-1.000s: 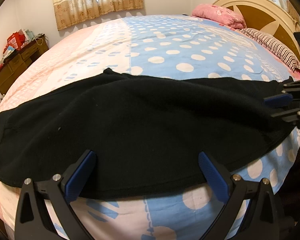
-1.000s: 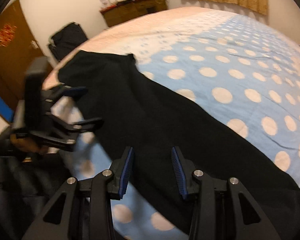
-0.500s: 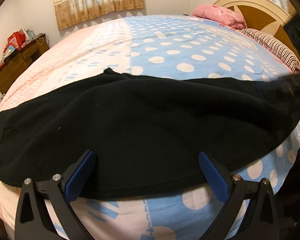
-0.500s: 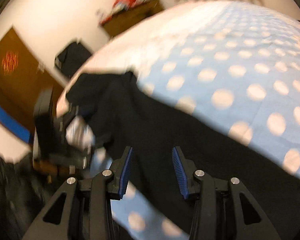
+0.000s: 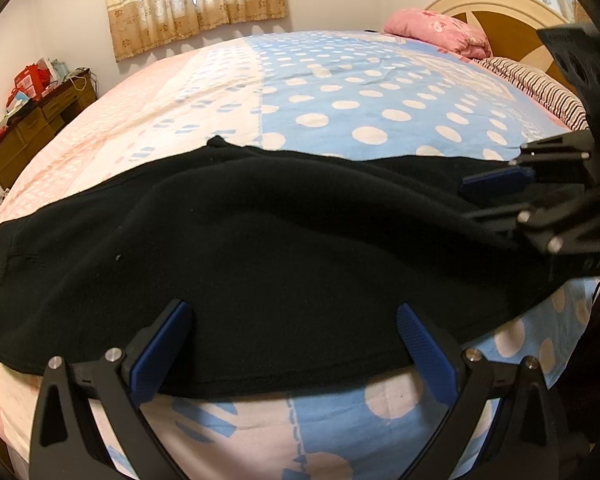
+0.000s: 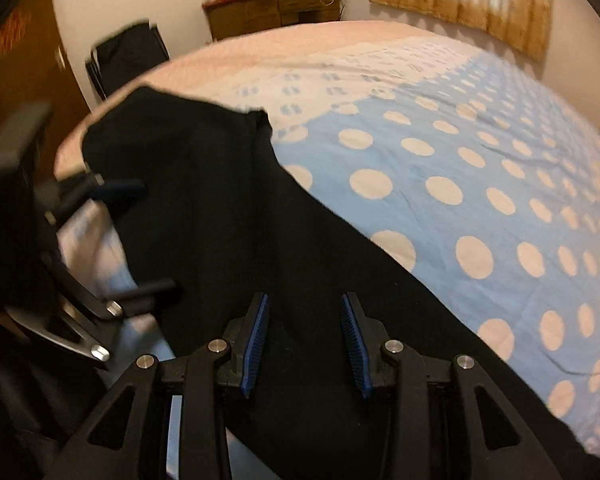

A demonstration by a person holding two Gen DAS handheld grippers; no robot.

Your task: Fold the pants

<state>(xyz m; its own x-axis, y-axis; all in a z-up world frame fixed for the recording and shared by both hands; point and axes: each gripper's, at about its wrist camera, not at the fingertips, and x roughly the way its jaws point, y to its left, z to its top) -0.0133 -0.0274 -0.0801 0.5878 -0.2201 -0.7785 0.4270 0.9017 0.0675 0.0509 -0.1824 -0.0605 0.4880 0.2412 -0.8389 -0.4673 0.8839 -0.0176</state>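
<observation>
Black pants (image 5: pixel 260 248) lie folded lengthwise along the near edge of the bed. My left gripper (image 5: pixel 292 320) is wide open over the near hem of the pants, its blue pads on either side of the cloth. My right gripper (image 6: pixel 305 312) is open, low over the pants (image 6: pixel 236 220) near their leg end. The right gripper also shows at the right edge of the left wrist view (image 5: pixel 540 196). The left gripper shows blurred at the left of the right wrist view (image 6: pixel 100 232).
The bed has a polka-dot blue and pink cover (image 5: pixel 360 96). A pink pillow (image 5: pixel 436 32) and wooden headboard (image 5: pixel 512 20) lie at the far right. A wooden dresser (image 6: pixel 272 12) with clutter and a dark suitcase (image 6: pixel 128 56) stand by the wall.
The right gripper swung away fast and came back lower and closer over the pants. The left gripper and the pants have held almost still.
</observation>
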